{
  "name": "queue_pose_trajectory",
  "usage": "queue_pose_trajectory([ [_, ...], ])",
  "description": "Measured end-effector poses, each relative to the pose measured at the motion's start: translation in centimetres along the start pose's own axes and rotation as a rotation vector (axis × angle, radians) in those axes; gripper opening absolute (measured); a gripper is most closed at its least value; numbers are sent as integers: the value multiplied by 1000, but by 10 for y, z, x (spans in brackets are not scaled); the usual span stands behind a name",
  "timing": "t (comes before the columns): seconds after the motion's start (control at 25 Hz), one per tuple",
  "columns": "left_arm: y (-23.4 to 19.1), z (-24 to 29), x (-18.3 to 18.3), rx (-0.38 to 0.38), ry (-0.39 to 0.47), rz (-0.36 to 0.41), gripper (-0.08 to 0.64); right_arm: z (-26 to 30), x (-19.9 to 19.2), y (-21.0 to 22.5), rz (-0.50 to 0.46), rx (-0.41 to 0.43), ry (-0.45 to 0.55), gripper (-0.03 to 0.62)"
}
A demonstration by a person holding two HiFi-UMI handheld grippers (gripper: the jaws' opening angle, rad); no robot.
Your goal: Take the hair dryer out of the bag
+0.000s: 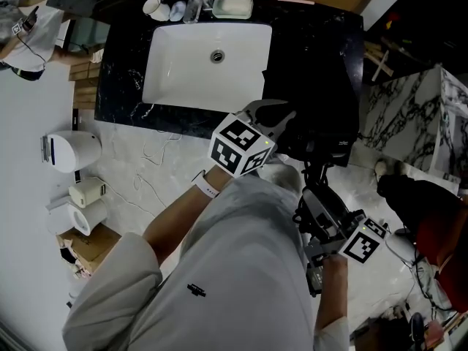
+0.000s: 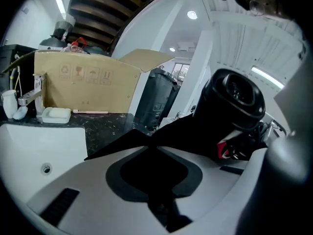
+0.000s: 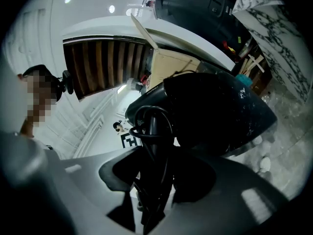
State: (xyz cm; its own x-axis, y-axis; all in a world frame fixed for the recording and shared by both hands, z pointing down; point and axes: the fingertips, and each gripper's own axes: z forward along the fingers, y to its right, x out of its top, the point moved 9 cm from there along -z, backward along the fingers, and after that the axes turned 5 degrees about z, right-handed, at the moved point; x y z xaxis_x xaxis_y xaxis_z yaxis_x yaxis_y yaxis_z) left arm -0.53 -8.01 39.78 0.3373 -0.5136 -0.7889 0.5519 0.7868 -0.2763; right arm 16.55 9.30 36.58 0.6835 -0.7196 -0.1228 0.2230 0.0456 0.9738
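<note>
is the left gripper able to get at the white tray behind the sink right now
Probably not yet: the left gripper is shut on the black bag and would have to let go first. Over the sink, the way to the white tray looks free.

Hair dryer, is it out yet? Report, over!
Left claw pinching bag. Right claw gripping hair dryer handle. Barrel showing above bag. Nothing blocking.
</note>
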Motion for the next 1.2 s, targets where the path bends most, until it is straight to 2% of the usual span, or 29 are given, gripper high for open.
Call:
queue_pose_trajectory([
  [0.36, 9, -6, -2, -28, 9, 9, 31, 0, 14, -29, -88, 36, 40, 195],
  [0.56, 16, -13, 0, -53, 18, 16, 94, -3, 28, -34, -109, 37, 84, 195],
  [0.8, 24, -27, 9, -70, 35, 41, 95, -6, 51, -44, -147, 44, 163, 195],
  [1.2, 35, -54, 27, -25, 93, 44, 95, -21, 81, -67, -243, 50, 289, 195],
])
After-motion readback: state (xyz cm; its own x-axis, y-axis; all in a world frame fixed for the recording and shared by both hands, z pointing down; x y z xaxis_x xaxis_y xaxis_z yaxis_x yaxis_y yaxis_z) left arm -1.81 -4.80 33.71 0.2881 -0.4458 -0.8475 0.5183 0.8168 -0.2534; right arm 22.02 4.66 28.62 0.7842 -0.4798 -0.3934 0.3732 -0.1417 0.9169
